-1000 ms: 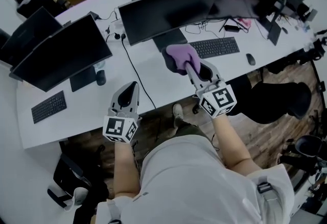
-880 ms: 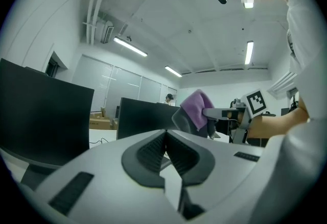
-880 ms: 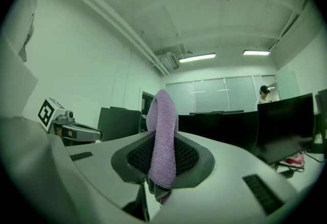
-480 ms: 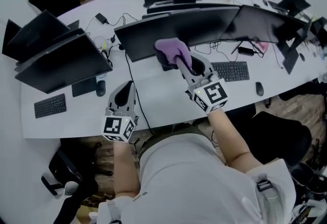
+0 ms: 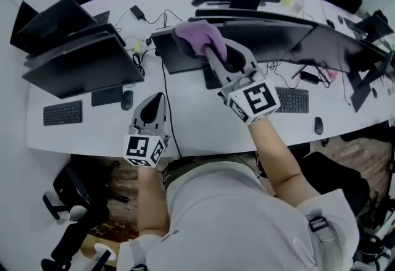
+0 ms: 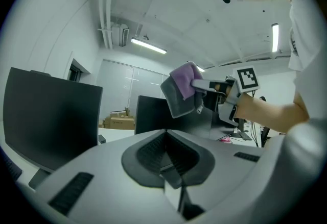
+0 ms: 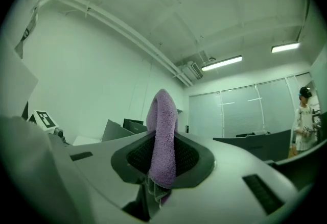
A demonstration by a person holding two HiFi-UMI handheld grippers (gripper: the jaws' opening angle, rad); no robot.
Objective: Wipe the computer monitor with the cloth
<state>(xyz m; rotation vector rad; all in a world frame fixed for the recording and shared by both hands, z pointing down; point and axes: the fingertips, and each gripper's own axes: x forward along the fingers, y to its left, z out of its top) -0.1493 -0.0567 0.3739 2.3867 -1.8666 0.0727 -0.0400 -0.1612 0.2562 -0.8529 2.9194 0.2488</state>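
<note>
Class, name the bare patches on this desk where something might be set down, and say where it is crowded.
Bare: the front strip of the desk between the left keyboard and the black cable; also between that cable and the right keyboard. Crowded: the wires by the middle monitor's left end.

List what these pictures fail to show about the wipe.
- Contact: in the head view the cloth covers the monitor's top left edge, so it cannot be told whether they touch.
- Screen: in the right gripper view the cloth stands in front, and that monitor cannot be picked out.
- Dust or smears: too small to see in any view.
- Monitor's stand: the right gripper hides it in the head view.
</note>
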